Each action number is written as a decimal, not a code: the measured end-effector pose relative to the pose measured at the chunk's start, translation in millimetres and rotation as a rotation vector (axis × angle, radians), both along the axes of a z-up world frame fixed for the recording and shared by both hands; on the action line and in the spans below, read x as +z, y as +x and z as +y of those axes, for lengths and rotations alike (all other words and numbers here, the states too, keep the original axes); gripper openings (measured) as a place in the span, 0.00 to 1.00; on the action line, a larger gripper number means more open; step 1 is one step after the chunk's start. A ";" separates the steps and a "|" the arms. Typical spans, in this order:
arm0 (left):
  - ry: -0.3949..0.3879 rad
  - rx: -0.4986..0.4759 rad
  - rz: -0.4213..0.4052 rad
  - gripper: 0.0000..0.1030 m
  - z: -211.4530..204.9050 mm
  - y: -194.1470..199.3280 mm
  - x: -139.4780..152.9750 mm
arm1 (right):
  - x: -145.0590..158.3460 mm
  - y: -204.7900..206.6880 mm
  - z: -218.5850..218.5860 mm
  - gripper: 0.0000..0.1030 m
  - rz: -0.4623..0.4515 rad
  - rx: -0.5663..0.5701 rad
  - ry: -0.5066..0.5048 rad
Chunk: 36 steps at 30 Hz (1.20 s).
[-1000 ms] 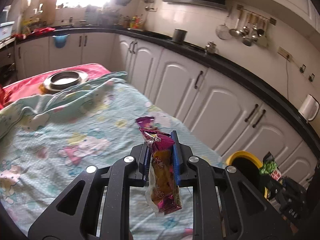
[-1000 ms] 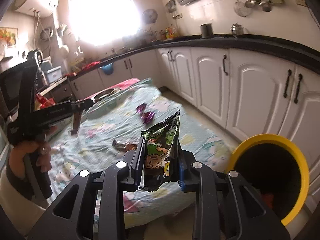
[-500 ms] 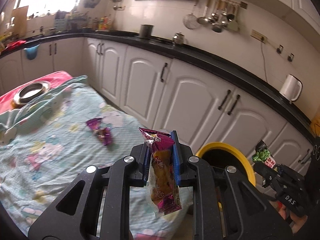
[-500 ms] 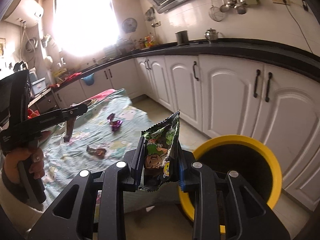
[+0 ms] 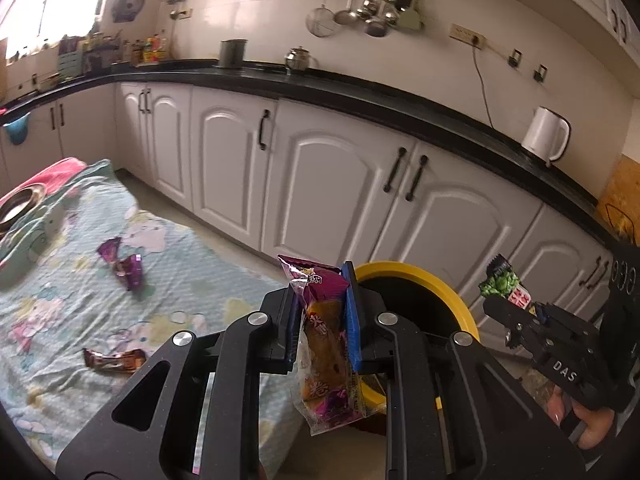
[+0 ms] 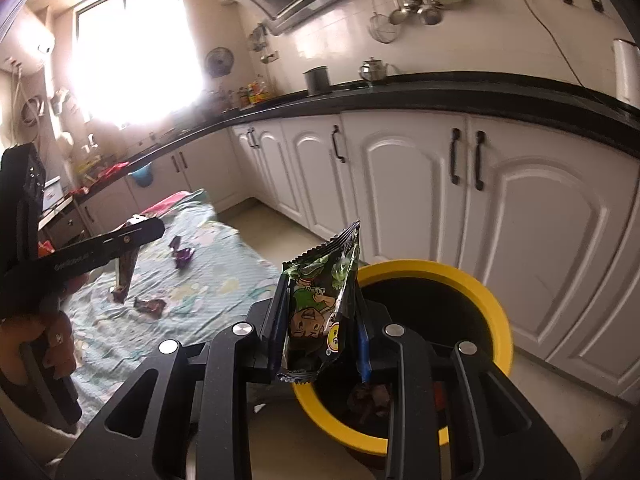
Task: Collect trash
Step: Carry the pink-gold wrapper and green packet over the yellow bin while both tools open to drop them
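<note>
1. Left gripper (image 5: 322, 316) jaws pinch a purple wrapper (image 5: 324, 344); right gripper (image 6: 322, 332) jaws pinch a green packet (image 6: 320, 300) — both near the yellow bin (image 6: 476, 284).
2. Left to do — two wrappers (image 5: 124, 268) on the bed (image 5: 60, 320).

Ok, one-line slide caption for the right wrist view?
Right gripper carries a green snack wrapper over the yellow-rimmed bin.

White cabinet doors (image 5: 328, 184) are topped by a black countertop (image 5: 360, 92); utensils (image 5: 372, 12) are hung on the tiled wall (image 6: 328, 44); glare is thrown through a window (image 6: 132, 60); a white kettle (image 5: 546, 132) is stood aside
</note>
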<state>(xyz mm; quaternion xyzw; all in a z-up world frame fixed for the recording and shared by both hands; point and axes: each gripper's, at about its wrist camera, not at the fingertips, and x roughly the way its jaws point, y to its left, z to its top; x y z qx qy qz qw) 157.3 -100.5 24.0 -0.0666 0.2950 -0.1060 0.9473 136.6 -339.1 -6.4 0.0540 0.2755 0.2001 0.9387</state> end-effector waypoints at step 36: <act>0.040 -0.212 0.162 0.41 -106.9 76.7 -64.5 | -77.7 29.8 -61.1 0.41 0.191 -0.115 -0.018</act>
